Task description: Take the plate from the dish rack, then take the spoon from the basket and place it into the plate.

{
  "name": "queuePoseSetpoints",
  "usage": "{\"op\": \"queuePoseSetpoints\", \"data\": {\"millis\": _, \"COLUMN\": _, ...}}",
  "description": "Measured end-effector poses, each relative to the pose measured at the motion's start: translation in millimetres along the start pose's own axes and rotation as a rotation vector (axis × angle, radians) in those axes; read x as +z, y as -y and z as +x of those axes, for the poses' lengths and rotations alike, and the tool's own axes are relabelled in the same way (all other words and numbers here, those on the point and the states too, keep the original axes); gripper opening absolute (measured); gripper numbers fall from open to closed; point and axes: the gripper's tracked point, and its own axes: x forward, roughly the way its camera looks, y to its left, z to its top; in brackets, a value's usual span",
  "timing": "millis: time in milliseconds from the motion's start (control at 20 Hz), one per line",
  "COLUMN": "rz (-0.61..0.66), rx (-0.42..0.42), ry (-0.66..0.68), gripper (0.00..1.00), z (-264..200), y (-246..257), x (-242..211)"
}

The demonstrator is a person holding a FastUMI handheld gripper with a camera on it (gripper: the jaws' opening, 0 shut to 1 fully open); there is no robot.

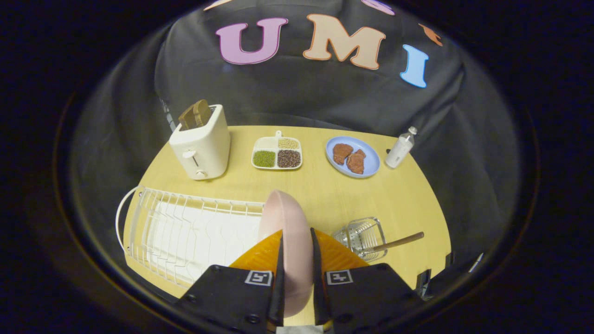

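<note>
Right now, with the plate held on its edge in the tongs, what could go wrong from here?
1. The tongs grip the pink plate upright by its rim only; it may slip or swing as it is carried.
2. The plate is close to the wire dish rack; it may catch on a wire.
3. The basket with the wooden-handled spoon lies just beside; a wide swing could hit it.

The camera rides on the gripper [296, 241] and looks forward and steeply down along its two fingers, which close on both faces of a pink plate [287, 241] held edge-on right in front of the lens. It sits above the near edge of the table [408, 204], with the dish rack [185, 232] close below and beside the fingers. The toaster [202, 146] and blue plate [352, 157] lie well beyond, towards the booth wall.
</note>
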Motion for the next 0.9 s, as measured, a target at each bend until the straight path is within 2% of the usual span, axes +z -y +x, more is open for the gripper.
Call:
{"op": "queuePoseSetpoints", "data": {"millis": 350, "rz": 0.033, "rx": -0.022, "ry": 0.044, "gripper": 0.28, "z": -8, "y": -4, "x": 18}}
{"op": "queuePoseSetpoints", "data": {"millis": 450, "rz": 0.068, "rx": -0.009, "ry": 0.1, "gripper": 0.27, "z": -18, "y": -1, "x": 39}}
{"op": "queuePoseSetpoints", "data": {"millis": 500, "rz": 0.102, "rx": 0.019, "ry": 0.123, "gripper": 0.27, "z": -24, "y": -3, "x": 47}}
{"op": "queuePoseSetpoints", "data": {"millis": 600, "rz": 0.2, "rx": 0.163, "ry": 0.091, "gripper": 0.2, "z": -45, "y": -24, "x": 50}}
{"op": "queuePoseSetpoints", "data": {"millis": 650, "rz": 0.222, "rx": 0.203, "ry": 0.084, "gripper": 0.2, "z": -50, "y": -23, "x": 50}}
{"op": "queuePoseSetpoints", "data": {"millis": 900, "rz": 0.234, "rx": 0.352, "ry": 0.124, "gripper": 0.2, "z": -81, "y": -18, "x": 60}}
